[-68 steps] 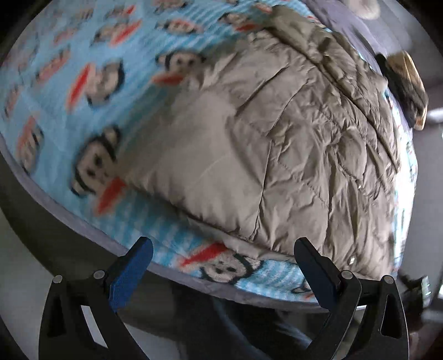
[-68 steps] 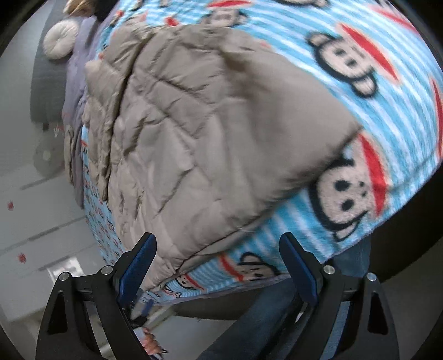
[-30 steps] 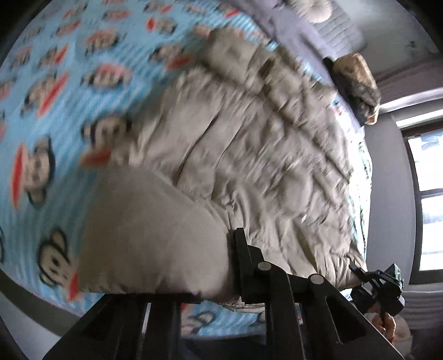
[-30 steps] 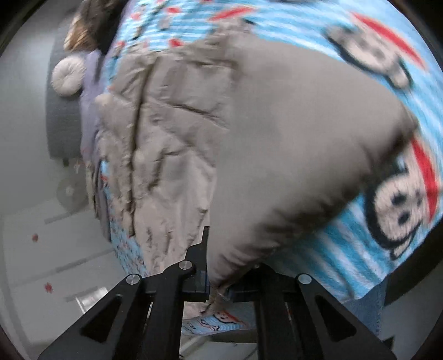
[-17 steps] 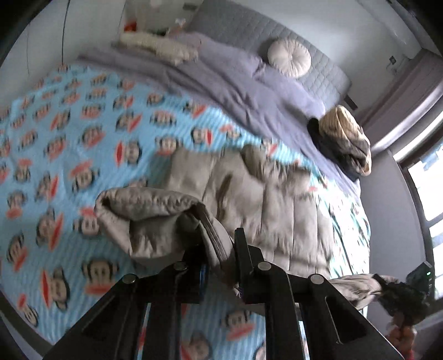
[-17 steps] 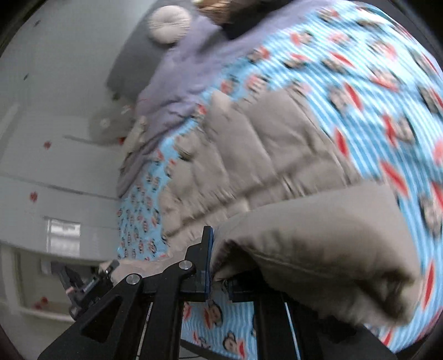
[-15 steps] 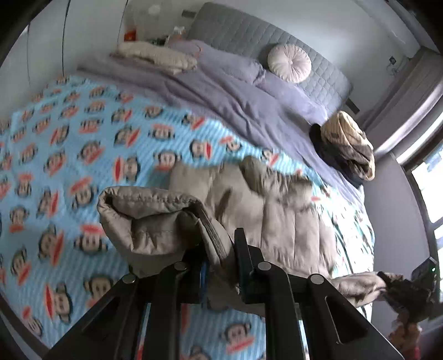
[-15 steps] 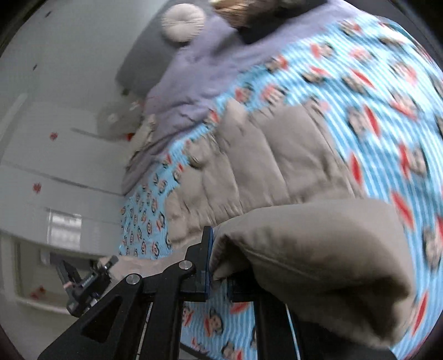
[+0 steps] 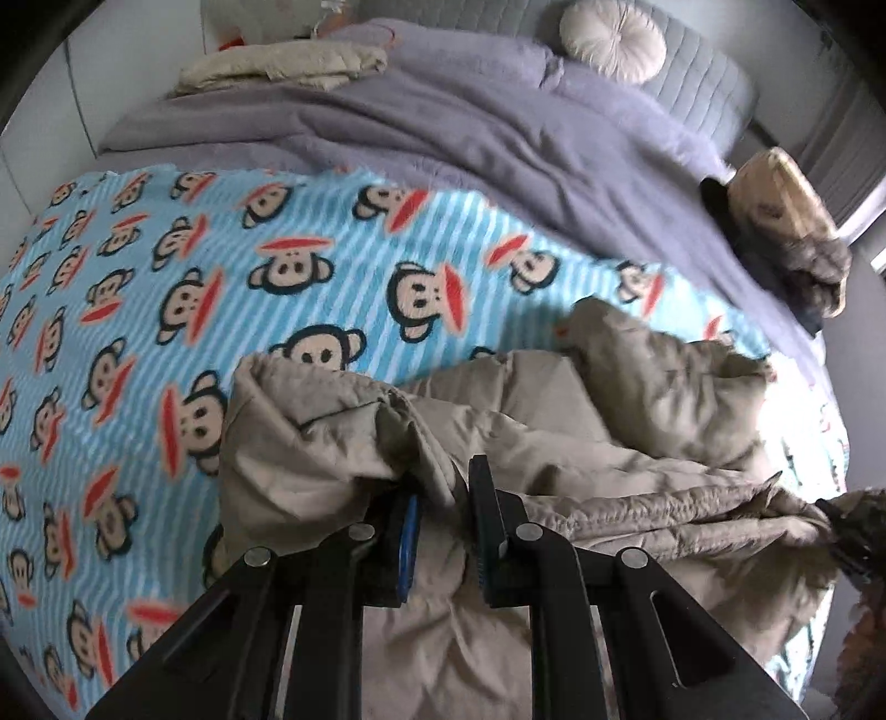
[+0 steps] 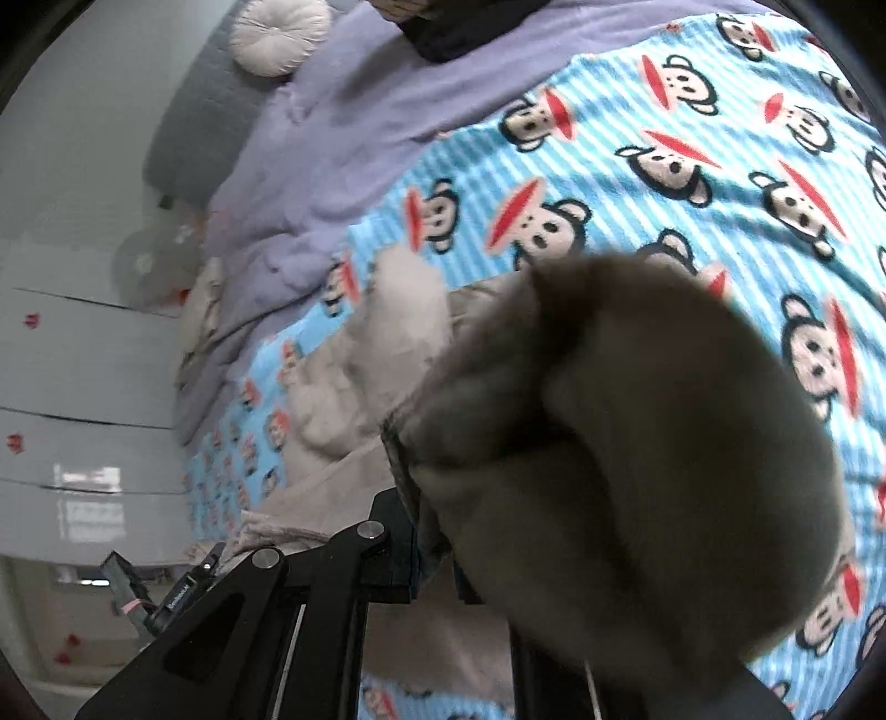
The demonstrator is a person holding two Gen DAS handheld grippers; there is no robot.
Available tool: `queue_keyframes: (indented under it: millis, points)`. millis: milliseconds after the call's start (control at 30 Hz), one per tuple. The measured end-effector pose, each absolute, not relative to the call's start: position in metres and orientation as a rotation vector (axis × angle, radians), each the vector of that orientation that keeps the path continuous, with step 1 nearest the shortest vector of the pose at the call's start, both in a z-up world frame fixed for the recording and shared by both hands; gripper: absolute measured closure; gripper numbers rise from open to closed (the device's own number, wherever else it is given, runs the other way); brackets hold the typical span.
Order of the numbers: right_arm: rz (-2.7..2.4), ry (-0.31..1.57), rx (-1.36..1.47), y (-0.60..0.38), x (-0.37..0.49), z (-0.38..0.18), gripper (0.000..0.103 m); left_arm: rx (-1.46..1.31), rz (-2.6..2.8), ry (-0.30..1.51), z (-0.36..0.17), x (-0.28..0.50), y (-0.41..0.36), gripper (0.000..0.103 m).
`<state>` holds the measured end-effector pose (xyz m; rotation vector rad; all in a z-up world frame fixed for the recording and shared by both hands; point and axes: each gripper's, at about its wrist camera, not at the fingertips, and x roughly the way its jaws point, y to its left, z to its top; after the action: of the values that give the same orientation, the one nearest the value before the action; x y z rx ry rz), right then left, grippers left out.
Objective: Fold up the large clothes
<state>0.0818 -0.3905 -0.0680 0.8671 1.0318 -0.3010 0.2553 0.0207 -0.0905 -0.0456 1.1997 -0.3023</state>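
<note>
A beige quilted jacket lies across the near part of a bed, its lower edge lifted off the bedding and bunched at both tongs. The left gripper has its two black fingers drawn narrow, with a fold of the jacket's hem pinched between them; the blue pad of one finger shows against the cloth. From this grip the jacket spreads ahead and to the right, crumpled into soft ridges. The right gripper is likewise closed narrow on the jacket's edge; a thick, blurred roll of the same fabric bulges just ahead and to its right, hiding most of one finger. To the lower left of the right gripper, the other tool is visible at the jacket's far edge.

Under the jacket lies a blue striped blanket printed with monkey faces. Beyond it, well ahead of both grippers, a lilac duvet covers the bed up to a grey padded headboard, where a round cream cushion rests. A heap of dark and tan clothing sits on the bed far ahead of the left gripper, to its right.
</note>
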Motion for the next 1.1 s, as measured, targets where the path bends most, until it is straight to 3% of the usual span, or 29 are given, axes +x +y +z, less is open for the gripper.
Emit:
queue_keyframes:
  millis: [100, 133, 167, 200, 233, 267, 333, 400, 433, 467, 533, 600, 767, 933, 1100]
  points:
    - [-0.328, 1.045, 0.872, -0.397, 0.096, -0.086, 0.094, -0.035, -0.301, 1.233, -0.100, 0.267, 0.015, 0.083]
    - [-0.336, 1.050, 0.883, -0.399, 0.099, -0.090, 0.091, -0.039, -0.305, 1.235, -0.099, 0.269, 0.016, 0.075]
    - [-0.346, 1.053, 0.896, -0.401, 0.100, -0.092, 0.091, -0.032, -0.305, 1.227, -0.095, 0.269, 0.017, 0.051]
    - [-0.349, 1.055, 0.903, -0.403, 0.101, -0.093, 0.090, -0.014, -0.298, 1.190, -0.086, 0.266, 0.021, 0.036]
    - [-0.347, 1.060, 0.905, -0.404, 0.101, -0.091, 0.084, 0.007, -0.285, 1.140, -0.074, 0.262, 0.024, 0.011]
    - [-0.337, 1.055, 0.899, -0.404, 0.100, -0.086, 0.079, 0.035, -0.279, 1.084, -0.062, 0.255, 0.028, 0.007]
    - [-0.305, 1.031, 0.865, -0.402, 0.096, -0.072, 0.032, 0.074, -0.319, 1.021, -0.044, 0.244, 0.034, 0.007]
    - [-0.268, 0.998, 0.812, -0.395, 0.092, -0.055, 0.027, 0.079, -0.353, 1.024, -0.040, 0.238, 0.037, 0.007]
    - [-0.252, 0.994, 0.788, -0.392, 0.090, -0.049, 0.030, 0.079, -0.373, 1.038, -0.042, 0.237, 0.036, 0.007]
    - [-0.236, 0.993, 0.761, -0.388, 0.087, -0.045, 0.036, 0.079, -0.401, 1.061, -0.048, 0.234, 0.033, 0.014]
    - [-0.213, 1.042, 0.689, -0.375, 0.087, -0.049, 0.076, 0.100, -0.466, 1.118, -0.067, 0.228, 0.021, 0.034]
    - [-0.204, 1.110, 0.607, -0.363, 0.092, -0.063, 0.083, 0.165, -0.469, 1.151, -0.093, 0.223, 0.003, 0.042]
    - [-0.420, 1.115, 0.369, -0.382, 0.096, -0.091, 0.085, 0.228, -0.331, 1.109, -0.140, 0.248, -0.011, 0.042]
    - [-0.490, 1.074, 0.521, -0.438, 0.104, -0.119, 0.101, 0.163, -0.301, 1.111, -0.171, 0.289, -0.025, 0.042]
    - [-0.557, 1.060, 0.558, -0.464, 0.123, -0.144, 0.103, 0.203, -0.301, 1.106, -0.186, 0.309, -0.050, 0.042]
